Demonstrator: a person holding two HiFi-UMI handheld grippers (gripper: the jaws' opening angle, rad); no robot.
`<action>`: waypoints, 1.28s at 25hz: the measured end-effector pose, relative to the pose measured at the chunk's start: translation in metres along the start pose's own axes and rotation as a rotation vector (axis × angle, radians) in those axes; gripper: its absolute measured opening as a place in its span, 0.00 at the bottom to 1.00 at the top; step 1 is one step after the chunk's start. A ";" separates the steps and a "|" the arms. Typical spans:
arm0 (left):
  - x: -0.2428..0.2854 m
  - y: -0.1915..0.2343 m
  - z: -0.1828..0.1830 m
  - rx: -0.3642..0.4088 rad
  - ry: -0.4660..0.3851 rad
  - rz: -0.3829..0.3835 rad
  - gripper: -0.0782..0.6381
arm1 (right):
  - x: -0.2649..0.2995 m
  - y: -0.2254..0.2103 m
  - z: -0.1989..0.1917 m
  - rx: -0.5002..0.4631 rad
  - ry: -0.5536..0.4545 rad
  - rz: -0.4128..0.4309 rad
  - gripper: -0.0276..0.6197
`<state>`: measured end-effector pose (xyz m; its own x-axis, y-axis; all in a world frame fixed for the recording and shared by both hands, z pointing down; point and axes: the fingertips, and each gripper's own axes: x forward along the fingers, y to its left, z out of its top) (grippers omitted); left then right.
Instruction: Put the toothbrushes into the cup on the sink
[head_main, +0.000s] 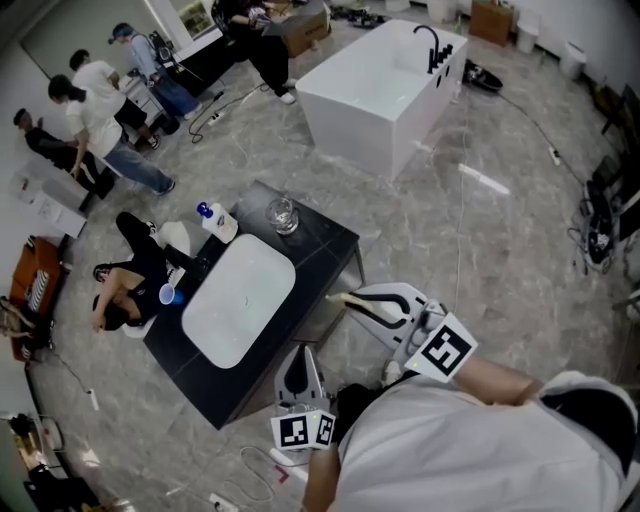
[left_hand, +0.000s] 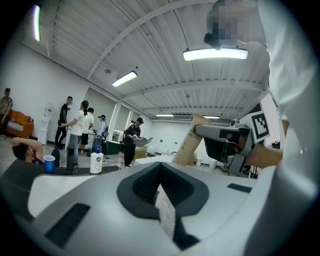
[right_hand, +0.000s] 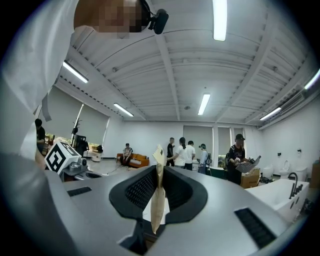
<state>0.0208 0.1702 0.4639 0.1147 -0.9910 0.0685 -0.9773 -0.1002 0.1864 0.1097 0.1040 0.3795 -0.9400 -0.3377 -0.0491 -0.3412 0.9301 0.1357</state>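
**Views**
- Left gripper: fingers nearly together on a thin clear film. The film showed only in this gripper's own view. The head view gave just the gripper, beside the counter's near edge.
- Right gripper: fingers clamped on 1 flat tan packet, edge-on in its own view. The left gripper view showed the packet's broad face, its print unreadable. In the head view it pointed toward the counter. Whether it held a toothbrush could not be told, and no bare toothbrush showed in any view.

**Containers**
- 1 blue cup, by a person seated on the floor left of the counter.
- 1 white bottle with a blue cap, upright at the counter's far end.
- 1 white basin, set into the counter.
- 1 clear glass cup, upright at the far corner near the bottle, well apart from both grippers. Its contents were too small to tell.
- 1 white bathtub with a black tap, beyond the counter.

**Surface and room**
- Dark counter on a grey marbled floor.
- Several people stood at far left.
- Strip lights on a ribbed white ceiling showed in both gripper views.
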 end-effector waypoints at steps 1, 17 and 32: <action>-0.001 0.000 0.001 0.001 -0.002 0.005 0.11 | 0.002 0.001 0.002 0.004 -0.008 0.006 0.14; 0.018 0.031 -0.009 -0.051 0.023 -0.001 0.11 | 0.030 -0.009 -0.006 0.031 0.003 -0.010 0.14; 0.056 0.063 0.007 -0.057 0.023 -0.041 0.11 | 0.069 -0.035 -0.012 0.028 0.035 -0.042 0.14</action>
<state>-0.0351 0.1077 0.4725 0.1594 -0.9838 0.0819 -0.9601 -0.1352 0.2448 0.0567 0.0469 0.3830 -0.9245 -0.3808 -0.0195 -0.3806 0.9186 0.1061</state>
